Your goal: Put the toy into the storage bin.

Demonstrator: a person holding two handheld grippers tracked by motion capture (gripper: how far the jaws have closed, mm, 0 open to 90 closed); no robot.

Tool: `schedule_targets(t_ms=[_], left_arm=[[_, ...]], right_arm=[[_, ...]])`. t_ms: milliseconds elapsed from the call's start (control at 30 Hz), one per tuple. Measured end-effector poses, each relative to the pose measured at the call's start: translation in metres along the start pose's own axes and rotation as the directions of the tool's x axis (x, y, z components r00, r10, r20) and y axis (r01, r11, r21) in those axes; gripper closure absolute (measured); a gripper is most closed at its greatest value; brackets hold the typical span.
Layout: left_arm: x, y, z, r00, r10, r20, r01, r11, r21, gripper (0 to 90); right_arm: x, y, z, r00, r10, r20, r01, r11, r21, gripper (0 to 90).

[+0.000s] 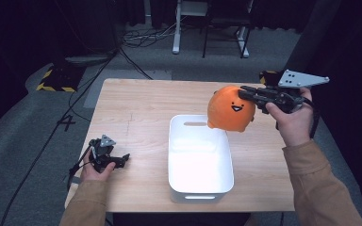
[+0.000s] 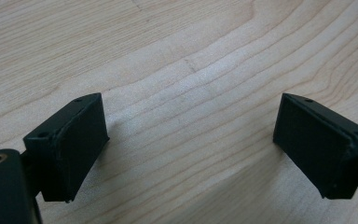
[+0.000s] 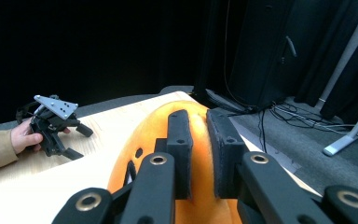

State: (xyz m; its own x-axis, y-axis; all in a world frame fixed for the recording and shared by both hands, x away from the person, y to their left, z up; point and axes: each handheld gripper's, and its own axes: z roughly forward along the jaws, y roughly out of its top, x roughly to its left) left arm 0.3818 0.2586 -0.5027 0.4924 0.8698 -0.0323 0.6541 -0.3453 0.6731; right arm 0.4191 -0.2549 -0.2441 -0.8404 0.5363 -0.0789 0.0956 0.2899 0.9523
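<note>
An orange plush toy (image 1: 231,109) with a smiling black face hangs in the air over the far right corner of a white bin (image 1: 176,155). My right gripper (image 1: 250,94) is shut on a pinch of the toy's top; in the right gripper view the two pads (image 3: 181,140) squeeze a ridge of orange plush (image 3: 140,140) between them. My left gripper (image 1: 122,160) rests low on the table's near left, open, its jaws spread wide over bare wood (image 2: 191,93) in the left gripper view with nothing between them.
The white bin stands in the middle of the wooden table (image 1: 136,108), with a handle slot (image 1: 195,124) in its far wall. Beyond the table lie floor cables (image 1: 146,35) and white desk legs (image 1: 175,28). Dark curtains surround the area.
</note>
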Motion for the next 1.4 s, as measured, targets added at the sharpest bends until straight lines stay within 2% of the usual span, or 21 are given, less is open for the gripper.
schedule_targets(t_ms=[200, 333, 767, 1033, 1400], left_arm=[[0.0, 0.0, 0.0, 1.0, -0.001, -0.008, 0.001, 1.0, -0.002, 9.9], [0.0, 0.0, 0.0, 1.0, -0.002, -0.006, 0.002, 1.0, -0.005, 9.9], [0.001, 0.001, 0.001, 0.9998, -0.012, -0.014, 0.012, 0.9999, 0.002, 9.9], [0.001, 0.001, 0.001, 0.9998, -0.011, -0.014, 0.011, 0.9999, 0.002, 9.9], [0.001, 0.001, 0.001, 0.9998, -0.011, -0.014, 0.011, 0.9999, 0.002, 9.9]], right_arm=[[0.004, 0.001, 0.013, 0.9998, -0.003, -0.02, 0.003, 1.0, 0.002, 80.5], [0.011, 0.002, 0.029, 0.9992, -0.019, -0.036, 0.019, 1.0, 0.023, 80.5], [0.026, 0.001, 0.059, 0.9957, -0.033, -0.087, 0.035, 0.999, 0.018, 80.5], [0.037, -0.007, 0.085, 0.9926, -0.043, -0.114, 0.05, 0.997, 0.057, 80.4], [0.047, -0.013, 0.097, 0.9883, -0.028, -0.15, 0.036, 0.998, 0.051, 80.5]])
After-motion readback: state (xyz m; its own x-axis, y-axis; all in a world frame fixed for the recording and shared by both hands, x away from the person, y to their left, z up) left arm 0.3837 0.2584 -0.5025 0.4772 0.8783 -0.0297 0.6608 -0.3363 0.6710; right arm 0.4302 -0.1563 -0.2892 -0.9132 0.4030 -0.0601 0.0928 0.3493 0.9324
